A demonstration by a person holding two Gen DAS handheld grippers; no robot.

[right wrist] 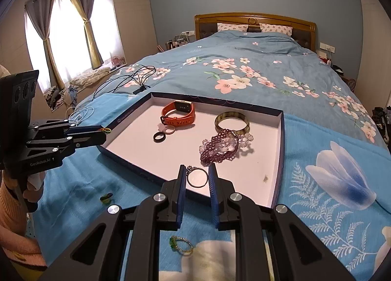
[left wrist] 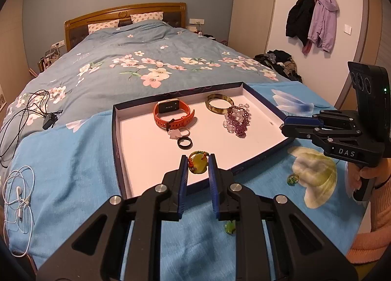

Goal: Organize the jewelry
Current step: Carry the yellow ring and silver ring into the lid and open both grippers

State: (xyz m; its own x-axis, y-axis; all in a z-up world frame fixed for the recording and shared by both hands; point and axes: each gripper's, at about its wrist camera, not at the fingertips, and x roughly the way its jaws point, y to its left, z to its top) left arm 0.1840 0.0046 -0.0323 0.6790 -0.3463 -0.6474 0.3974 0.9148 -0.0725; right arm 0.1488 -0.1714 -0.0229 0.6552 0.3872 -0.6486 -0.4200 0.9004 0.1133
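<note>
Over the white-lined tray (left wrist: 127, 149), the yellow pendant (left wrist: 198, 164) is pinched in the left gripper (left wrist: 198, 167) and a silver ring (right wrist: 197, 177) in the right gripper (right wrist: 197, 178); both should be lowered before release, clear of the beaded bracelet (right wrist: 220, 149)

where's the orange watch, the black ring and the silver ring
orange watch (left wrist: 174, 116): left wrist view, on its strap.
black ring (left wrist: 184, 143): left wrist view, on its band.
silver ring (right wrist: 197, 178): right wrist view, on its band.
</note>
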